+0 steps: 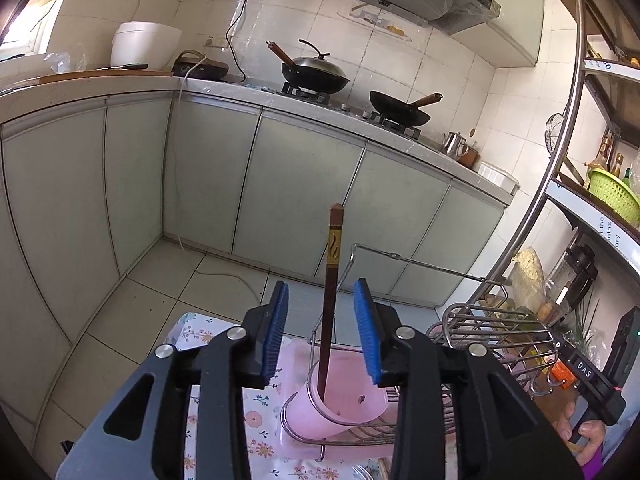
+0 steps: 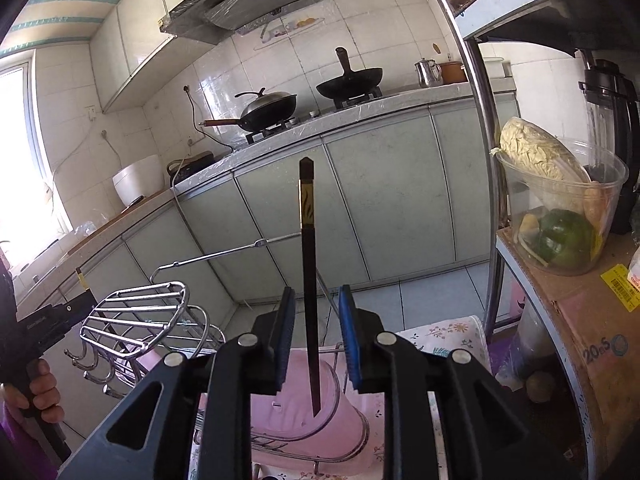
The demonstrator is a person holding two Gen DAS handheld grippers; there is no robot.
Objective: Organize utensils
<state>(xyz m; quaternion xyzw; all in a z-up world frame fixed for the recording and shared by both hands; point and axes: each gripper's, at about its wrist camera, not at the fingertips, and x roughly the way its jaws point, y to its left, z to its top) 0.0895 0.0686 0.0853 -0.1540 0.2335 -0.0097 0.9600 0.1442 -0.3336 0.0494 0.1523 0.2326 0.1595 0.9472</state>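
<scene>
- Left wrist view: the left gripper (image 1: 322, 330) fills the lower part of the picture, its two blue pads (image 1: 276, 328) standing apart and touching nothing.
- A dark brown chopstick (image 1: 330, 300) with a gold band stands nearly upright between the pads, clear of both, its lower end inside a pink cup (image 1: 340, 408).
- The pink cup sits in a wire ring of a metal rack (image 1: 480, 320) on a desk covered with a floral cloth (image 1: 256, 420).
- At the right edge a hand (image 1: 580, 436) holds the handle of the other gripper.
- Right wrist view: the right gripper (image 2: 316, 340) has its pads parted, with a gap on each side of a chopstick (image 2: 309, 288).
- This chopstick stands upright, its tip down in the pink cup (image 2: 320, 412).
- The metal rack (image 2: 140, 316) lies to the left; beyond it a hand (image 2: 40, 392) grips the other handle.
- A shelf (image 2: 580, 312) on the right carries a clear bowl of vegetables (image 2: 560, 208).
</scene>
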